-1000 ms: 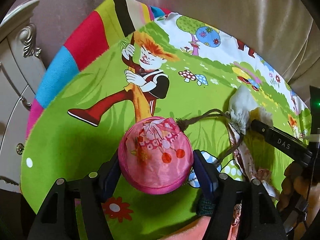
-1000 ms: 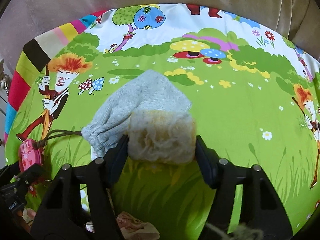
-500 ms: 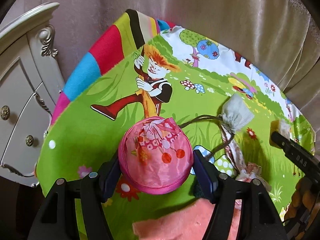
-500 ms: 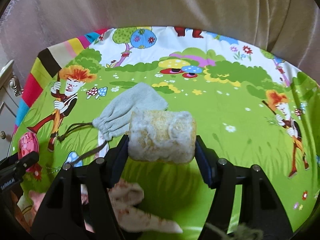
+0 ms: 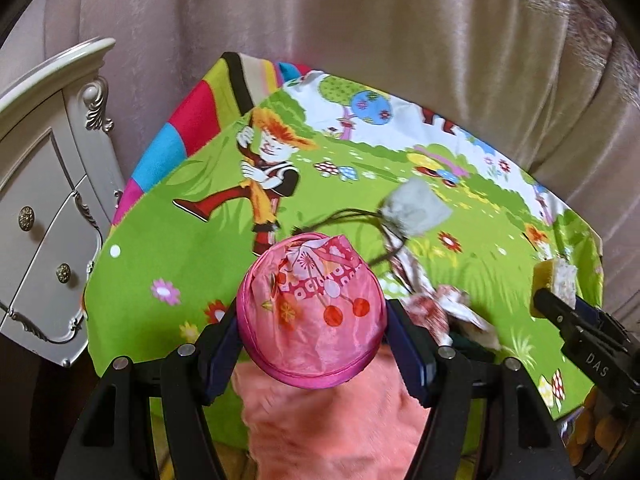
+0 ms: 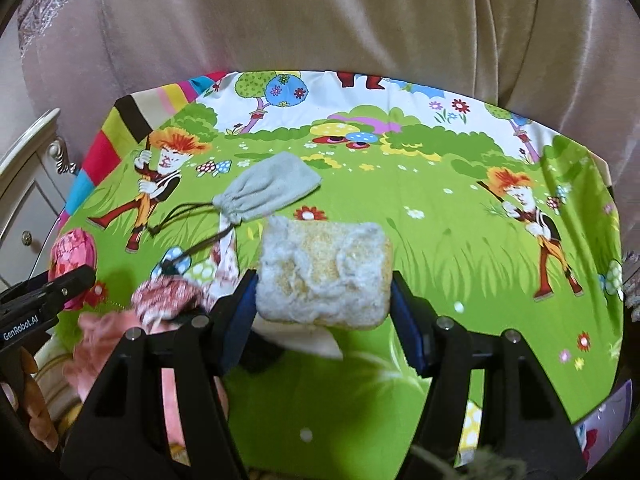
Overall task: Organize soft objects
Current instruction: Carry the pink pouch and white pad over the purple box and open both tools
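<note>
Both claws lifted, pink ball [image 5: 311, 312] between left claw [image 5: 312, 344] pads

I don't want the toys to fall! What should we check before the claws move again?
1. Left claw squeezing the pink ball: ok.
2. Right claw squeezing the yellow fluffy sponge: ok.
3. Both things lifted off the cartoon tablecloth: ok.
4. Grey drawstring pouch lying flat, its cord clear of both claws: ok.
5. Where the held things should go: cannot tell.
</note>
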### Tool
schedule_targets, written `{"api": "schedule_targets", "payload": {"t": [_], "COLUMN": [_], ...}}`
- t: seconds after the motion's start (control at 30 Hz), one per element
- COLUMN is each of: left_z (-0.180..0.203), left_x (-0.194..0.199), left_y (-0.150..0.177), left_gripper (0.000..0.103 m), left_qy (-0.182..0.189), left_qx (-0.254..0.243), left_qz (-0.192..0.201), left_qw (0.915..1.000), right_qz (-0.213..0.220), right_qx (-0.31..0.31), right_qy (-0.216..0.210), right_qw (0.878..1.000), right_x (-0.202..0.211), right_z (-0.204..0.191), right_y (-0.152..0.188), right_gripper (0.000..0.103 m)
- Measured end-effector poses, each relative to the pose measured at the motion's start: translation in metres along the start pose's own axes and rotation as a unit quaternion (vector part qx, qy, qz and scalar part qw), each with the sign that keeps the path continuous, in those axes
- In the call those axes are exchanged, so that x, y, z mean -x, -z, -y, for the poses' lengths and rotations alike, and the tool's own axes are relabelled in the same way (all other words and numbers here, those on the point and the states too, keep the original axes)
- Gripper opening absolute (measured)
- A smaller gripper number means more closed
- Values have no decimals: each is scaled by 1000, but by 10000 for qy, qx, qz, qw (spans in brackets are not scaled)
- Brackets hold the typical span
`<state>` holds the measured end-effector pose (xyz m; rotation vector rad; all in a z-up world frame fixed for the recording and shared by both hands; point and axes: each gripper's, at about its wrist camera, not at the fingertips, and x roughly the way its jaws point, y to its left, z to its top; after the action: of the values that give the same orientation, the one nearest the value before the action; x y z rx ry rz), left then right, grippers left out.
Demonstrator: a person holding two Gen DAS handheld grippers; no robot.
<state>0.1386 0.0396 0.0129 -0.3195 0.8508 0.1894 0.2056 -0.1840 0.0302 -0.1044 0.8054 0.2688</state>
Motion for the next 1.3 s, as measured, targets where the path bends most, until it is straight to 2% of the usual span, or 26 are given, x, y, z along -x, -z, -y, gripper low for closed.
{"api": "schedule_targets", "payload": {"t": [0.5, 0.8, 1.13, 1.3], "left_z": [35, 79, 136, 168], "left_x": [41, 63, 84, 93], "left_y": [36, 62, 87, 102], "left_gripper": [68, 68, 68, 68], "left_qy": [356, 680, 1071, 1328], "left_qx": [-327, -810, -1379, -1702], "left_qz": [47, -1, -94, -181], "left_qw": [9988, 9944, 9846, 9763], "right_qz": [54, 155, 272, 310], "right_qx": [-201, -502, -814, -1029], "right_qy": [77, 194, 529, 908], "right_qw": [9998, 9984, 9949, 9901], "right_x": [66, 107, 151, 175], "right_z": [23, 55, 105, 141], "right_y": [58, 87, 123, 144], "right_gripper": [67, 67, 67, 67]}}
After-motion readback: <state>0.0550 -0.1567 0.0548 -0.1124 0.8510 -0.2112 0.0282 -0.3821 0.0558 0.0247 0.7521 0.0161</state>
